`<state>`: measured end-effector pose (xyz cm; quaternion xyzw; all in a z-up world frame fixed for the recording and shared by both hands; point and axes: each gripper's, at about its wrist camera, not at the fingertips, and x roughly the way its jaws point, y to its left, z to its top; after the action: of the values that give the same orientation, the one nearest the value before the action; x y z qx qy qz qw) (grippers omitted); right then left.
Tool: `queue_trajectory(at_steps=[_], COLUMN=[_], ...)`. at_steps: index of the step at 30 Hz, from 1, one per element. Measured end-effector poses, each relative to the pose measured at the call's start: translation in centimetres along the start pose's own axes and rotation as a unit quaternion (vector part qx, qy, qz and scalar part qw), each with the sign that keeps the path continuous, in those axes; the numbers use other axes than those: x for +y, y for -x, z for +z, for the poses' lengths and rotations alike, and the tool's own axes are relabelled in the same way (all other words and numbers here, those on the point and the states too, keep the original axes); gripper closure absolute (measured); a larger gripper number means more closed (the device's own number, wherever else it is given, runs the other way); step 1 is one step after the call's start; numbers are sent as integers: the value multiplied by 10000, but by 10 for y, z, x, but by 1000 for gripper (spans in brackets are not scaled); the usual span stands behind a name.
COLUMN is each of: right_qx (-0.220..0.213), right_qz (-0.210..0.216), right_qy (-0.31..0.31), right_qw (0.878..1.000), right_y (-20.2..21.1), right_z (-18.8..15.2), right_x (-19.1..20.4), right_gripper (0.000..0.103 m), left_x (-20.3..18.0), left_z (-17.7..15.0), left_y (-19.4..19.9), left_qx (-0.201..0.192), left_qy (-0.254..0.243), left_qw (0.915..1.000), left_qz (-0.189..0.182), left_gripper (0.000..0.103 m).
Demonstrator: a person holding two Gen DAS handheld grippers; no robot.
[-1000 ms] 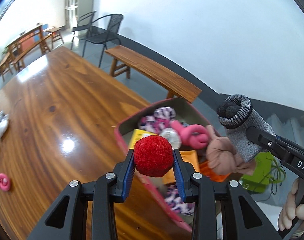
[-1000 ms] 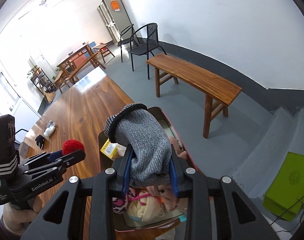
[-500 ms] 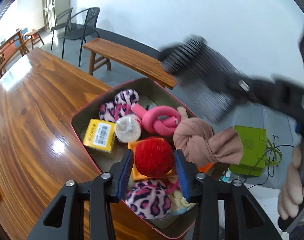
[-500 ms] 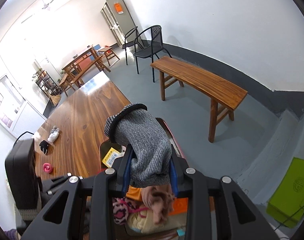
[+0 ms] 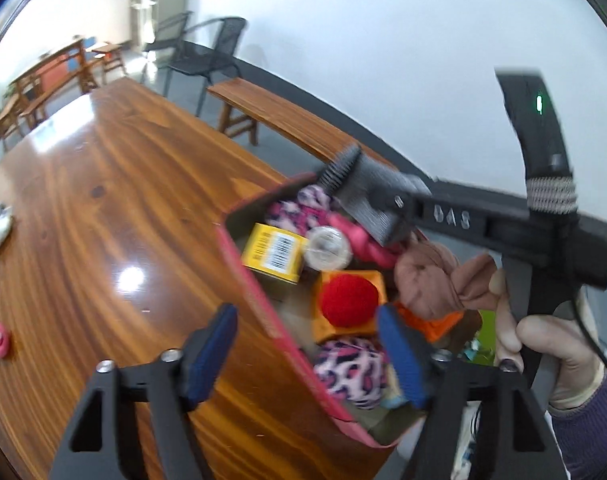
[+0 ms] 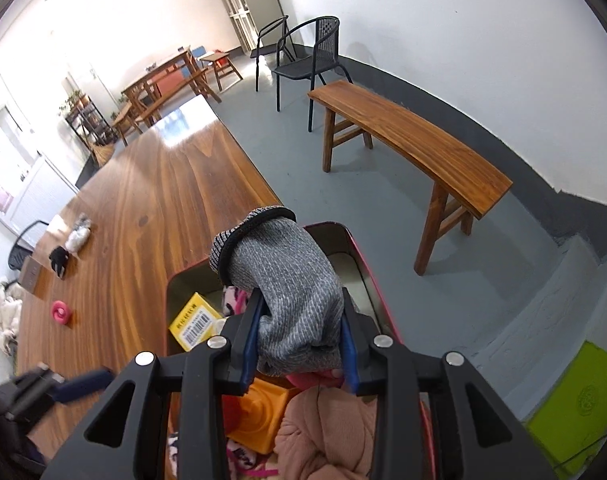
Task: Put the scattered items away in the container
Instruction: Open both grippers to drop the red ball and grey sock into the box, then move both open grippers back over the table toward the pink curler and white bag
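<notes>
White walls and a grey floor frame a long wooden table (image 6: 151, 216), with a wooden bench (image 6: 415, 148) beyond its far edge. At the near end of the table sits the pink-rimmed container (image 5: 259, 292), already crowded.

Inside it lie a yellow barcoded box (image 5: 273, 252), a clear round lid or jar top (image 5: 328, 248), a knotted pink ring toy (image 5: 369, 246), an orange block (image 5: 345, 306) with a red pompom ball (image 5: 348, 300) resting on top, a tan knotted cloth (image 5: 435, 280), and pink leopard-print plush pieces (image 5: 349, 370).

The left gripper (image 5: 309, 350) hangs over the container's near rim with its jaws opening; nothing is between them, and the ball lies free below.

The right gripper (image 6: 301, 342) has its jaws opening too, though the grey knit sock (image 6: 287, 276) still sits between the pads, pinched low on its bundle, cuff pointing up over the container's back half.

That sock looks light, soft and compressible, so it should drop without bouncing and settle over the other things; a mid-bundle pinch suits it best.

Still on the table, well apart from the container, are a small pink ring (image 6: 60, 312), a black item (image 6: 58, 259) and a white-grey fuzzy item (image 6: 78, 234).
</notes>
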<state>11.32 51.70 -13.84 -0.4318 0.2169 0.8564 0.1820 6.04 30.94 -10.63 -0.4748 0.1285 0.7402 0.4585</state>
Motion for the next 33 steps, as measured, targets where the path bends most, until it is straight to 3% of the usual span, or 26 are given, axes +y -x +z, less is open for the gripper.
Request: queue_trajectory(at_steps=[4,7,9,17,21,27,33], right_qx=[130,150,148,-116,-394,-623,-299], right_qz=[-53,-52,-7,-22,26,178,810], right_qy=[133,101,72,163,262,704,1255], right_qw=[9998,9998,9999,9998,9989,9954,9883], right_y=[-5,-4,-2,17,33,41,21], right_z=[-1,-1,1,7,11,10,4], right_x=[6,9,10,35,60,116,189], right_gripper=[46,39,32,31,30,26,25], left_x=[28,50,65,125,165,223,268], left_z=[0,-4,-9,-37,-57,-93,-121], left_y=[16,26,33,61,85,120,143], left_qx=[-133,-234,-257,-432,-602,-834,-912], left_qy=[361,629,832,1548,2016,2739,3223], left_qw=[9990,9972,9954,9834,9712,9457,9241], left_qz=[212,338,401,843,1116,1537,1838], left_gripper=[27,16,16,16,16,16,16])
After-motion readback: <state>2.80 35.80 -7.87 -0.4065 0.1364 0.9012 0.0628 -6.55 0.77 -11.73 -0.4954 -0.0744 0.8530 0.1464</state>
